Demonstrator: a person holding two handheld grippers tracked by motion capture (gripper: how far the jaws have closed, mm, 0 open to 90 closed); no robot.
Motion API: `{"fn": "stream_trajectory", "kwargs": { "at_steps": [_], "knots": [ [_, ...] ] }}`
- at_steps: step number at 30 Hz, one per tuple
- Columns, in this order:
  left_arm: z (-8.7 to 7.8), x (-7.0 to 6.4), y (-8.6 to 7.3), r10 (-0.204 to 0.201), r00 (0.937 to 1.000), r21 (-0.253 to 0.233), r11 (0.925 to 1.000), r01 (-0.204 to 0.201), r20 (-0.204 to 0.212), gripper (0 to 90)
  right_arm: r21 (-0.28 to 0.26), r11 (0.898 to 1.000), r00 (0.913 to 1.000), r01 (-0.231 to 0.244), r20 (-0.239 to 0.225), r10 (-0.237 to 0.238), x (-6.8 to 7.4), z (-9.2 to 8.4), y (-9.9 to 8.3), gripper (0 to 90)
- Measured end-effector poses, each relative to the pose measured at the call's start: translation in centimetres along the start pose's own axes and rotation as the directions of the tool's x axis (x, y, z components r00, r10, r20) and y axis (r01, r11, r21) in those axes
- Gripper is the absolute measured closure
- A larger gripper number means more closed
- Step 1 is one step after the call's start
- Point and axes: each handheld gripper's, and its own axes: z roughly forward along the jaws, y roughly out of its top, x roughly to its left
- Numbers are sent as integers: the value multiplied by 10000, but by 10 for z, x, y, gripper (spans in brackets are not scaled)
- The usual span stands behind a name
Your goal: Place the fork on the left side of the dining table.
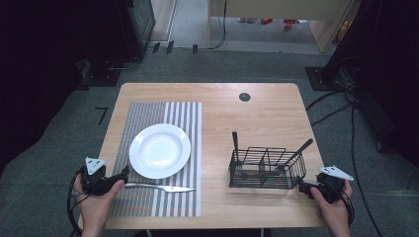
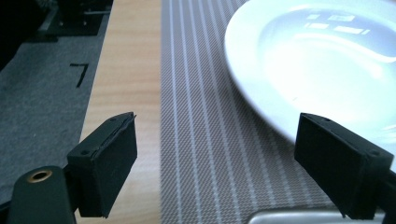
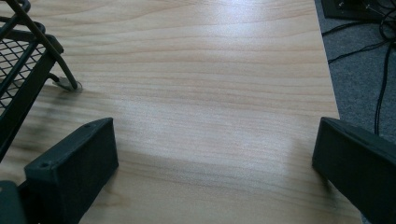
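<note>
A white plate (image 1: 159, 150) rests on a grey striped placemat (image 1: 148, 197) at the table's left. A silver knife (image 1: 160, 187) lies on the mat just in front of the plate. My left gripper (image 1: 121, 175) is open at the mat's near left, its jaws beside the knife's handle end; in the left gripper view the plate (image 2: 327, 60) lies ahead and the knife's handle (image 2: 289, 217) shows at the bottom. My right gripper (image 1: 302, 187) is open over bare wood next to the black wire caddy (image 1: 267, 168), which holds black-handled utensils (image 1: 302, 148).
The wooden table (image 1: 267, 113) has a round cable hole (image 1: 244, 97) at the back. The caddy's corner (image 3: 28, 60) sits left of my right jaws. The table's right edge and floor cables (image 3: 383, 56) are close to my right gripper.
</note>
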Motion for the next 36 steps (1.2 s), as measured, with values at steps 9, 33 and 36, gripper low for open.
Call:
{"fn": "stream_trajectory", "kwargs": {
  "at_steps": [9, 33, 36],
  "knots": [
    [-7, -27, 23, 268, 9975, -476, 9986, -237, 653, 139, -1, 10000, 10000, 1, 1, -1, 0, 0, 0, 1],
    [-3, -109, 65, 1088, 9636, -1021, 9910, -860, 2442, 140, -8, 10000, 10000, -2, -6, 2, 0, 0, 0, 1],
    [-3, -121, 71, 1302, 9558, -1161, 9879, -1026, 2636, 140, -13, 10000, 10000, 4, -5, -4, 0, 0, 0, 0]
  ]
}}
